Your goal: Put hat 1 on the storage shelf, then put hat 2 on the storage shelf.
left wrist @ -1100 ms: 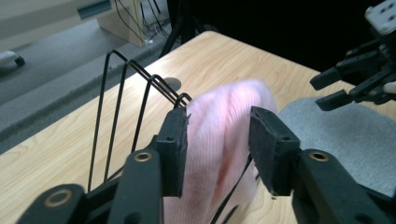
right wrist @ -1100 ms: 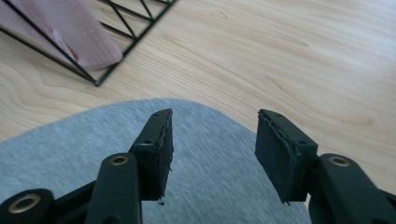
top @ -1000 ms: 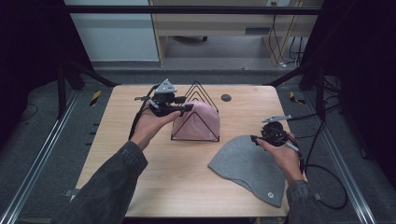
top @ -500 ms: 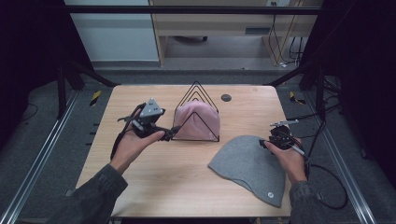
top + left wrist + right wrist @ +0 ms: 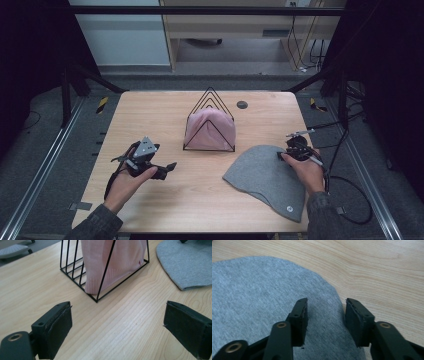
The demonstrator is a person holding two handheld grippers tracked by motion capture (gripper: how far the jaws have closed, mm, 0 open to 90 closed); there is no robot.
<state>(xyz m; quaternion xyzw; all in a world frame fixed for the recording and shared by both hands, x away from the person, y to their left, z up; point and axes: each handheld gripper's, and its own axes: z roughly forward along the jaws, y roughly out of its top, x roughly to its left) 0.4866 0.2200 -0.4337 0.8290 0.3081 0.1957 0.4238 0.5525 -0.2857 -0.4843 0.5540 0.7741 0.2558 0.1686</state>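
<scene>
A grey beanie (image 5: 268,178) lies flat on the wooden table (image 5: 150,115) at the front right. My right gripper (image 5: 286,152) hovers over its far right edge, open, the jaws straddling the grey cloth (image 5: 262,302) near its rim. A pink beanie (image 5: 210,129) sits inside a black wire rack (image 5: 208,102) at the table's middle. My left gripper (image 5: 168,168) is low at the front left, open wide, pointing toward the rack (image 5: 75,262) and the pink beanie (image 5: 112,262), well short of them.
A small dark round disc (image 5: 242,104) lies on the table behind the rack. Cables trail off the right table edge (image 5: 345,180). Bare wood lies between my left gripper and the grey beanie (image 5: 190,262).
My left gripper has drawn back from the rack toward the front left and stands open. My right gripper has shifted slightly down onto the grey beanie's edge.
</scene>
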